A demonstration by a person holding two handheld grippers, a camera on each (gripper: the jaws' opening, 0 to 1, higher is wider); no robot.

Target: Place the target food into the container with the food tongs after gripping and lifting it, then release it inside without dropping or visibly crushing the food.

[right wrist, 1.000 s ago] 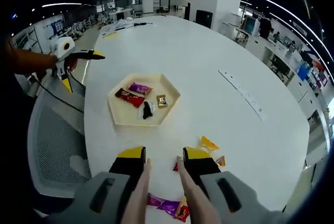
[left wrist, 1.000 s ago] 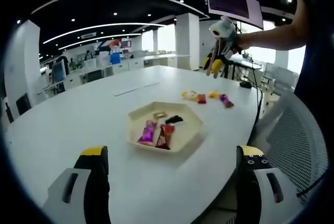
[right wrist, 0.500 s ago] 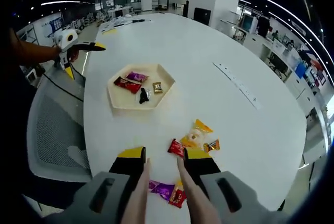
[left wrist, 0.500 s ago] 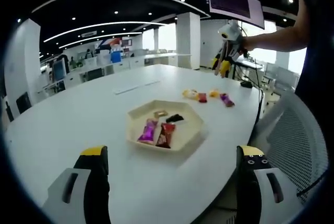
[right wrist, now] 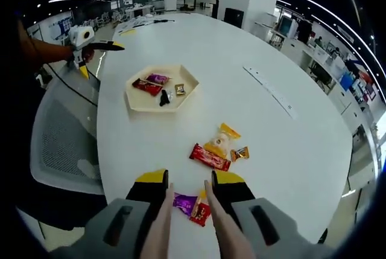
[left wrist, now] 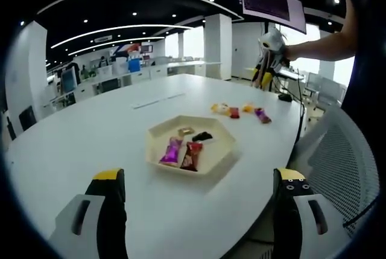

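Open-plan office all round us, ceiling lights in long curves, and we're looking across a big white oval bench (left wrist: 90, 144). A mesh chair (right wrist: 63, 144) sits tucked against the bench edge nearest the person.

Our landmark is the cream hexagonal tray (right wrist: 161, 84), standing on the bench toward the person's side. Inside the tray we can make out a red wrapped bar (right wrist: 147, 87), a purple packet (right wrist: 158, 78), a black piece (right wrist: 163, 97) and a small gold-brown sweet (right wrist: 179, 89).

Well apart from the tray, toward the right gripper (right wrist: 188, 182), the loose snacks lie on the bench: a long red bar (right wrist: 208, 156), a yellow-and-clear packet (right wrist: 221, 141) touching it, a small orange-brown sweet (right wrist: 240, 153) just beside, and a purple wrapper (right wrist: 184, 201) with a red wrapper (right wrist: 200, 212) down between the jaws of the right gripper. Those jaws are close together around the two pale tong arms (right wrist: 161, 223), whose tips we can't see well enough to say whether anything is pinched.

Left gripper (left wrist: 199, 180) hangs short of the tray, jaws wide apart, nothing between them.
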